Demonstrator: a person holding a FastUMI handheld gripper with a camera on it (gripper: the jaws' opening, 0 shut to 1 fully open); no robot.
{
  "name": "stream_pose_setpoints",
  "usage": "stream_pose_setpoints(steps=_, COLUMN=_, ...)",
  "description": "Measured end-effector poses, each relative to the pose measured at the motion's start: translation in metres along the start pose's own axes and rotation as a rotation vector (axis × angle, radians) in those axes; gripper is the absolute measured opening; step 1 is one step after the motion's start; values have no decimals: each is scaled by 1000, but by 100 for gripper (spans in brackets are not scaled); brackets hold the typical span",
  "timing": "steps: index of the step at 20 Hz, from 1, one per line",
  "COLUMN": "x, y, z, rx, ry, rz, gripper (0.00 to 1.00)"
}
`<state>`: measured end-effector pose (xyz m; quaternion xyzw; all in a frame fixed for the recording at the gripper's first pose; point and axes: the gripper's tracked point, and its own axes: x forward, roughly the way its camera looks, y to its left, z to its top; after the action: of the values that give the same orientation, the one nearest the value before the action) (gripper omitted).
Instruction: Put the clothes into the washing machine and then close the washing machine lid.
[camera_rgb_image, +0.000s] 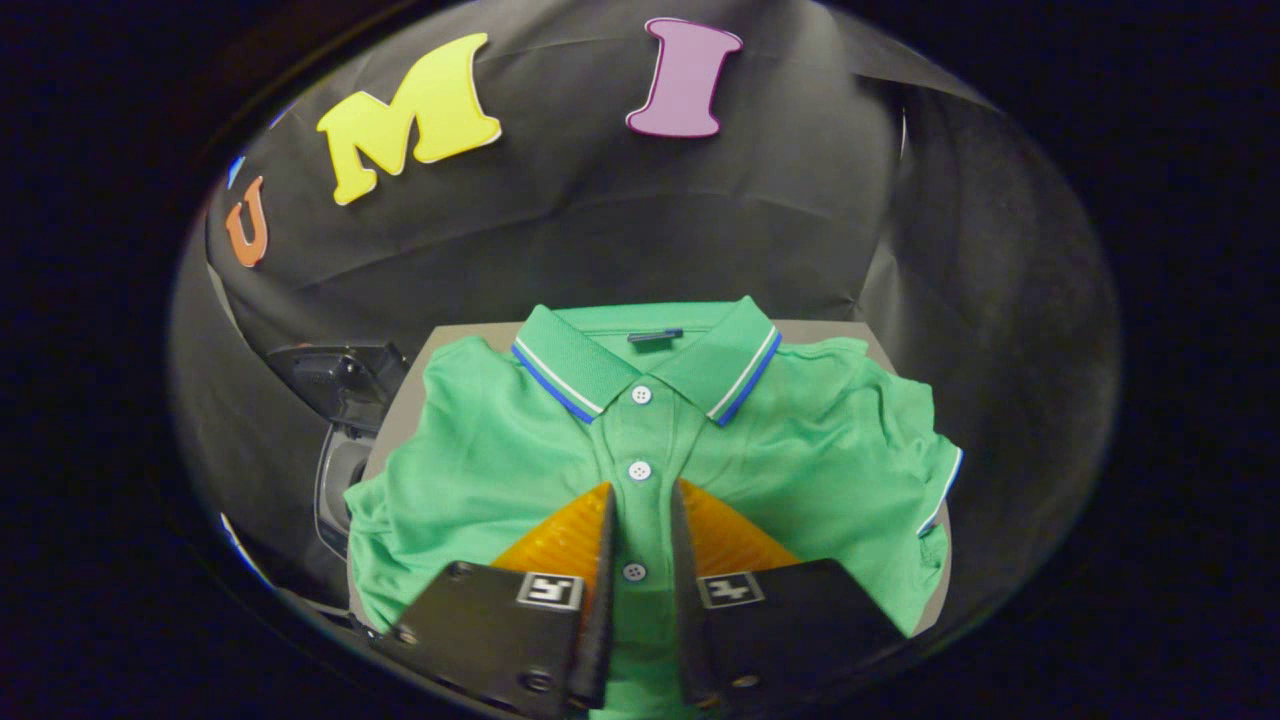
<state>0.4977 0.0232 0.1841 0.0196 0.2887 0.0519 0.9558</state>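
A green polo shirt (800, 450) lies folded and face up on a grey desk (835, 332), its collar toward the far edge and its body covering most of the top. The collar has blue and white trim, and 3 white buttons run down the placket. The gripper (640, 530) hangs over the near part of the shirt, its 2 fingers a narrow gap apart, 1 on each side of the placket, with the lowest button between them. Whether the fingertips touch the cloth cannot be told. Past the desk's left edge stands a dark washing machine (340, 440) with its lid raised.
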Motion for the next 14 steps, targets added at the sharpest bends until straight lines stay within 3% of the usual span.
stream_pose_setpoints(steps=1, x=1, y=-1, z=1, rx=7, ry=-17, rz=9, gripper=16)
stream_pose_setpoints(steps=3, x=1, y=-1, z=-1, rx=2, ry=-38, rz=16, gripper=12)
stream_pose_setpoints(steps=14, x=-45, y=25, z=-19, rx=31, ry=-139, rz=41, gripper=6)
